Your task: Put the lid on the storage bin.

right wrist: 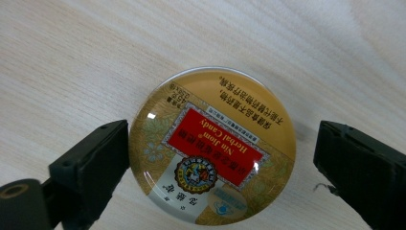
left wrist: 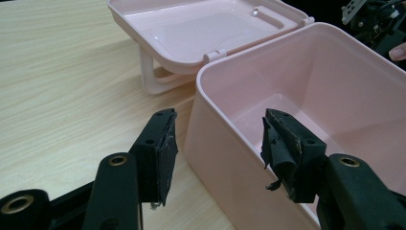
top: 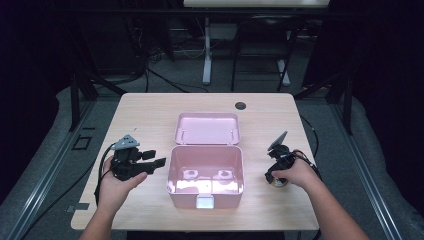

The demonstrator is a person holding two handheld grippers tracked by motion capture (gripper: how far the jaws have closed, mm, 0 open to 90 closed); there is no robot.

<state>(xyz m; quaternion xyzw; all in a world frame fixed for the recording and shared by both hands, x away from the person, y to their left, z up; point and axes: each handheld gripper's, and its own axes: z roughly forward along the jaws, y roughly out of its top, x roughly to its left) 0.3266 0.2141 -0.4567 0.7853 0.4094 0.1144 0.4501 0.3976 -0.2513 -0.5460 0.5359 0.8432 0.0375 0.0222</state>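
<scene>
A pink plastic box (top: 185,199) stands open in the middle of the table, its lid (top: 207,128) laid back flat behind it. My left gripper (top: 156,165) is open just left of the box. In the left gripper view its jaws (left wrist: 218,143) gape in front of the box's near wall (left wrist: 215,110), with nothing between them. My right gripper (top: 274,177) points down to the right of the box, over a round gold and red candy tin (top: 278,183). The tin (right wrist: 213,148) lies flat between the open fingers; the left finger (right wrist: 95,158) is at its edge, the right one stands apart.
The wooden table (top: 150,120) has a dark cable hole (top: 240,105) near its far edge. Cables trail from both grippers. Desk legs and a chair stand on the floor beyond the table. The box inside (left wrist: 306,110) holds nothing that I can see.
</scene>
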